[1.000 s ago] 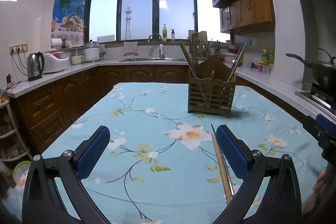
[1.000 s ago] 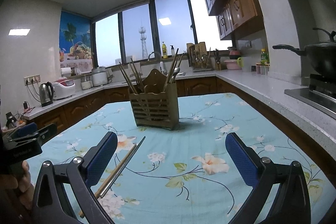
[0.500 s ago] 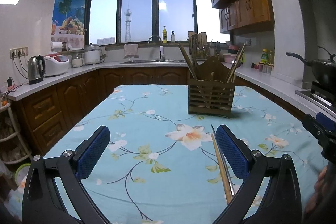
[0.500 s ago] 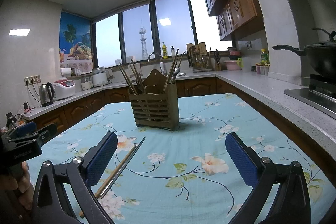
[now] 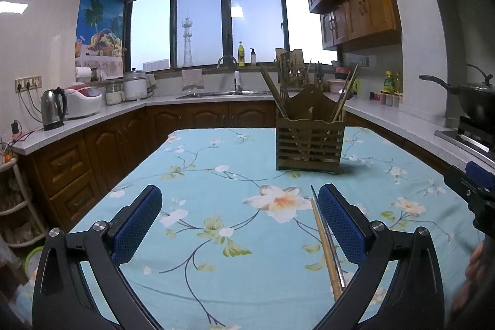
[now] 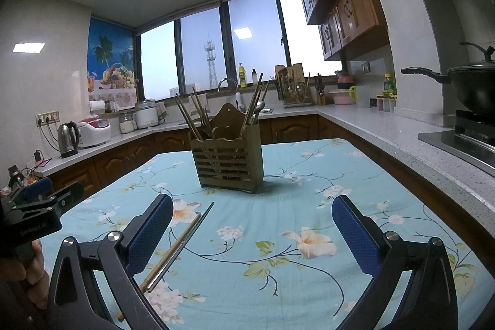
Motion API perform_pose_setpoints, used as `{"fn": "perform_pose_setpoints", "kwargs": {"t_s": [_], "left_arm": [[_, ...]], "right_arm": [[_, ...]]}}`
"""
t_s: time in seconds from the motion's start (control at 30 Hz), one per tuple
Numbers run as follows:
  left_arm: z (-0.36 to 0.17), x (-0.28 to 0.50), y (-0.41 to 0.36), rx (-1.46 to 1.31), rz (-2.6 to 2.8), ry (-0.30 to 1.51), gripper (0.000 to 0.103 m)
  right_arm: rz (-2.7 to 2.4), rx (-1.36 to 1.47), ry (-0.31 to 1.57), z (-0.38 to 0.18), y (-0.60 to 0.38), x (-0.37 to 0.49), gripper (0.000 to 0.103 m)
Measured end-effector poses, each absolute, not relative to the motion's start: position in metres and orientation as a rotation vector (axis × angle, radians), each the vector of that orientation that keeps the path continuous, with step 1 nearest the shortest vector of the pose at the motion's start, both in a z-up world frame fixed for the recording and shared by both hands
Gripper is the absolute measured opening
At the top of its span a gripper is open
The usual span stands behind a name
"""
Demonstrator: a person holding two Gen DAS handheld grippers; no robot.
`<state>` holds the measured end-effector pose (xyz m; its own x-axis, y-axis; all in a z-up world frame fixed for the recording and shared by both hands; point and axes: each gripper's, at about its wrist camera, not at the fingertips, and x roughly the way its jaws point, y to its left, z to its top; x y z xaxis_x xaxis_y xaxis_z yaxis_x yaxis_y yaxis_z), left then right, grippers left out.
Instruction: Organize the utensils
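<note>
Both tools spread wide, nothing clamped: left tool (image 5: 236, 218), right tool (image 6: 252, 229). Two loose chopsticks (image 5: 326, 240) flat on the flowered worktop (image 5: 198, 175), lower right of the left view, just beside the right-hand pad. Wooden holder (image 6: 229, 163) standing mid-frame, already stocked. Thin and flat against cloth, so probably easy to snag fabric or pinch only one stick. Could also tip the holder if jabbed in at an angle.

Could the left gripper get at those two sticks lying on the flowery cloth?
Probably yes. The left gripper is open, and the two sticks lie flat on the tablecloth just inside its right finger, with nothing over them.
</note>
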<state>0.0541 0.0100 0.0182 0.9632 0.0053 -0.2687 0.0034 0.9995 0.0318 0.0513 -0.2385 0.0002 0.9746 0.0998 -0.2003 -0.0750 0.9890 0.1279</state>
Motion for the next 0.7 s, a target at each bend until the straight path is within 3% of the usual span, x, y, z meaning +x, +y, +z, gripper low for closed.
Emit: {"fn": "perform_pose_setpoints", "kwargs": {"t_s": [0.7], "left_arm": [[0.0149, 0.0568, 0.0116, 0.020, -0.004, 0.284, 0.103]], "right_arm": [[0.090, 0.118, 0.204, 0.0016, -0.2387, 0.0503, 0.103]]}}
